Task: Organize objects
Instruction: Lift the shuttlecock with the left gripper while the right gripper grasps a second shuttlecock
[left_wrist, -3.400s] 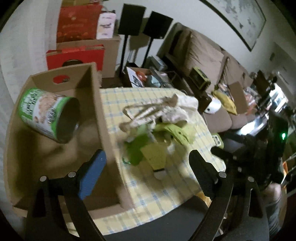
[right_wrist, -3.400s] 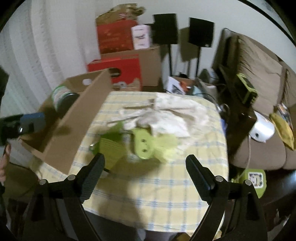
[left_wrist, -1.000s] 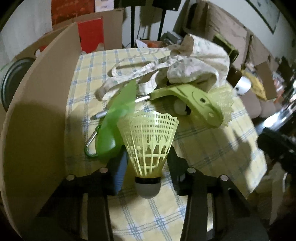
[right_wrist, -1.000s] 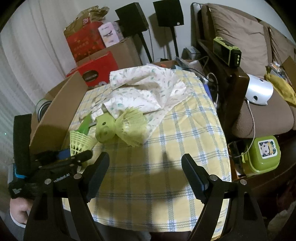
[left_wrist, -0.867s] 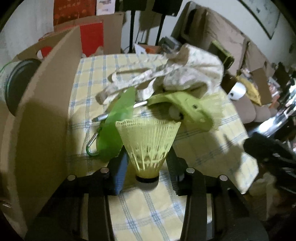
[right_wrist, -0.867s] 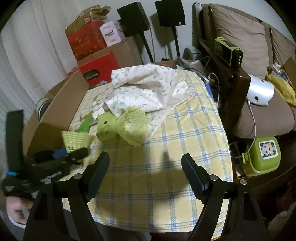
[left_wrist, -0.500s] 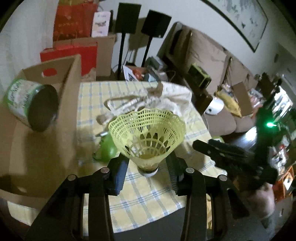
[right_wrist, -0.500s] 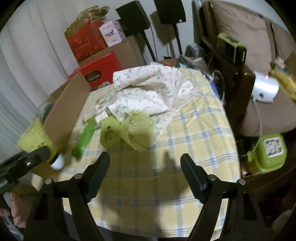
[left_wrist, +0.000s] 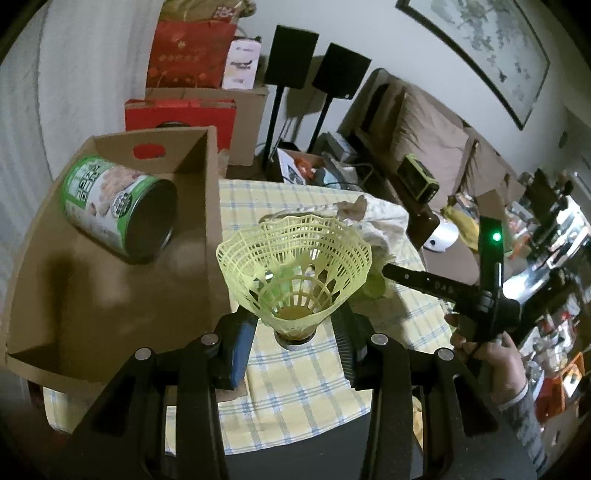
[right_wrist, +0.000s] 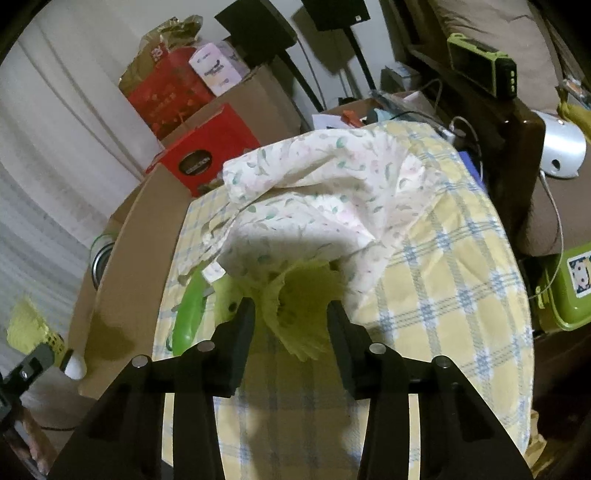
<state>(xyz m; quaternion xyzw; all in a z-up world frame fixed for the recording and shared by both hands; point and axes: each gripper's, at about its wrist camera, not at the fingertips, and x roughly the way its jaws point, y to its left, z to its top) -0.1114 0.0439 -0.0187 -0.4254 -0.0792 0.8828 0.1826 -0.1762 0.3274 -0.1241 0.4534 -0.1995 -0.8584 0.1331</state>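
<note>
The left tool (left_wrist: 295, 334) is clamped on the base of a yellow plastic shuttlecock (left_wrist: 295, 266), held skirt-up above the near edge of the counter (left_wrist: 306, 398), which wears a yellow-and-blue checked cloth. The relation that matters is sideways: the open cardboard box (left_wrist: 110, 295) lies just to the left of this tool in its own view, its tall side wall standing between the shuttlecock and the box floor, so the likely drop calls for going over that wall and not through it. A green-labelled can (left_wrist: 118, 210) lies on its side in the box already, towards the far end, leaving the near floor bare. The shuttlecock's long axis runs roughly along the tool's pointing line, cork nearest the camera. The right tool (right_wrist: 291, 317) is closing its jaws around a second, pale green shuttlecock (right_wrist: 299, 295) that lies on the counter at the edge of a flowered cloth (right_wrist: 332, 192); whether the pads press on it yet is hard to tell, as the skirt is blurred and shadowed. A green clip-like object (right_wrist: 190, 314) lies to its left, partly tucked under the cloth. The left hand is nearer the box.
</note>
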